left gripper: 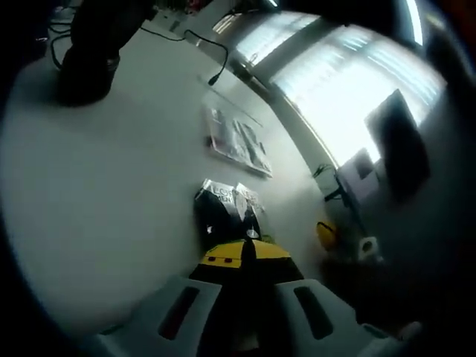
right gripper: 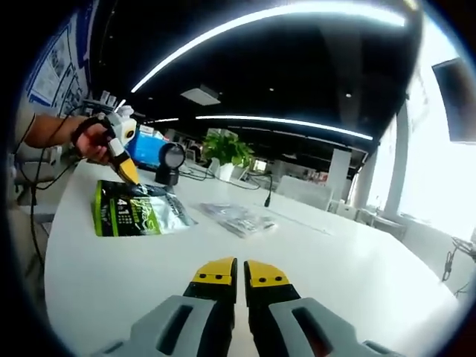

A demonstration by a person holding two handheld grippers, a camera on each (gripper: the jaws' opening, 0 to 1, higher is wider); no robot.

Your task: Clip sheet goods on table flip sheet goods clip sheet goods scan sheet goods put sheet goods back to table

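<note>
Left claw [left gripper: 245,253] pinching edge of glossy black-and-green foil pouch [right gripper: 137,208] on white surface [right gripper: 335,260]. Right claw [right gripper: 240,275] closed, empty. Probably light, floppy, slippery; best gripped near sealed edge.

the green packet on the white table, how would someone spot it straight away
On the long white table, look toward the end where a person's hand holds the left gripper. The green packet lies flat under its yellow tips, bright green and black, unlike the pale clear-wrapped sheet pack beside it.
</note>
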